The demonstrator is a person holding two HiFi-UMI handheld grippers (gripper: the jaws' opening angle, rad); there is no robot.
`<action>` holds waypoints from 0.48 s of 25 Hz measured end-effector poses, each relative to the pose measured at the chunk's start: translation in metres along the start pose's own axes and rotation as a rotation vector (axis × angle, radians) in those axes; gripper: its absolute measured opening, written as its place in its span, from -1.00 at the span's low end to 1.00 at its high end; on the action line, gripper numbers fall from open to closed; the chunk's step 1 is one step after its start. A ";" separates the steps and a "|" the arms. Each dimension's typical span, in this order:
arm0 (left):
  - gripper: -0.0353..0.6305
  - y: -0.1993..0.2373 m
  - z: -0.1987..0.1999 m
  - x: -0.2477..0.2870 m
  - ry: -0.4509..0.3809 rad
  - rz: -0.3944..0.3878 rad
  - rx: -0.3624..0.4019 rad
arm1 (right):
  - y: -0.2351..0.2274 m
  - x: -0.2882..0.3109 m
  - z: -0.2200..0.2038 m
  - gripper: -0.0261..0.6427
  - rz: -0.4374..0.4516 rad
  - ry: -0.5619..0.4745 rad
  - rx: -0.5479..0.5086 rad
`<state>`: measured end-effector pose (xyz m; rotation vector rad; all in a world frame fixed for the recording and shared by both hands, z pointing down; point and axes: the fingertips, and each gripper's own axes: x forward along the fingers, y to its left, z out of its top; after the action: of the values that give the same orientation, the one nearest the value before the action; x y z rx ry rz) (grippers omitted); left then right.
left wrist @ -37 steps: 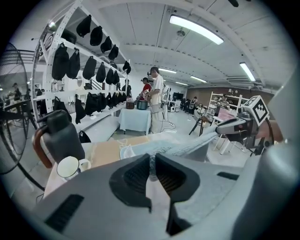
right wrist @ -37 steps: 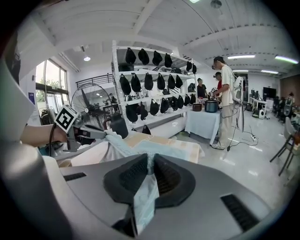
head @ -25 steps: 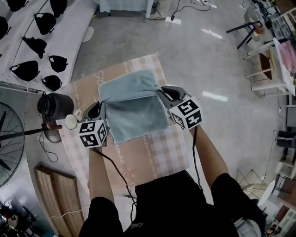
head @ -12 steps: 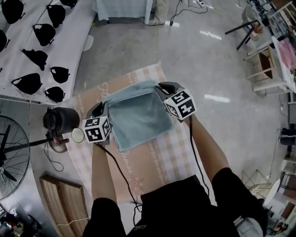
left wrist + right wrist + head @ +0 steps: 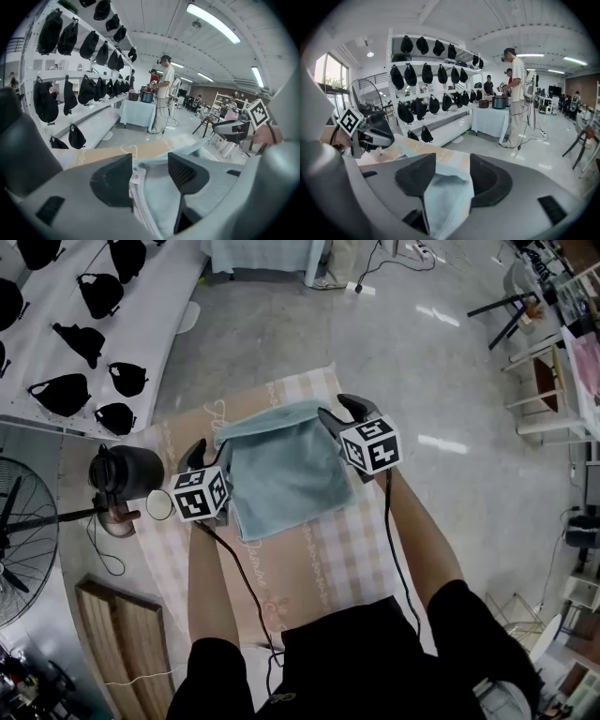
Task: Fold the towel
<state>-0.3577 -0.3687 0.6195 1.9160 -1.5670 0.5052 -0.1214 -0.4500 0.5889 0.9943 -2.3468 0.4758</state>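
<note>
In the head view, the light blue towel (image 5: 281,470) lies folded in the middle of the frame, on a bench (image 5: 328,549) covered with a pink checked cloth. The left tool (image 5: 200,456) is at the towel's left edge and the right tool (image 5: 339,414) at its upper right corner. The marker cubes cover much of both tools, so their jaws are hard to read from here. The near end of the bench is hidden behind the person's body. To the left of the cloth are a dark kettle (image 5: 125,468) and a small cup (image 5: 159,505); what they stand on I cannot tell. A fan (image 5: 19,540) is cut off by the left border.

In the left gripper view, the jaws of the left tool (image 5: 150,173) stand apart, having just been opening. The towel's (image 5: 159,201) folded edge, with a small white label, lies between them, close to the left pad but not pressed. The layers cannot be counted. The right tool (image 5: 234,129) shows at the right, partly cut by the dark rim. Black bags (image 5: 70,93) hang on white shelves at the upper left.

In the right gripper view, the jaws of the right tool (image 5: 452,176) are also apart and have just been opening. A towel (image 5: 447,197) corner lies loose between them, its lower part hidden by the tool's body. The left tool (image 5: 370,133) shows at the left.
</note>
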 end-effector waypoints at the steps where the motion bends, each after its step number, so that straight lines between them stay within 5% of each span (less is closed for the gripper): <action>1: -0.24 -0.003 -0.003 -0.007 -0.010 -0.016 -0.010 | -0.002 -0.005 -0.001 -0.30 0.014 -0.019 0.022; 12: -0.21 -0.048 -0.136 -0.073 0.117 -0.122 -0.030 | 0.033 -0.073 -0.137 -0.28 0.159 0.110 0.087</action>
<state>-0.3168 -0.2191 0.6640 1.9103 -1.3675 0.5288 -0.0569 -0.3187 0.6494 0.8013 -2.3323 0.6821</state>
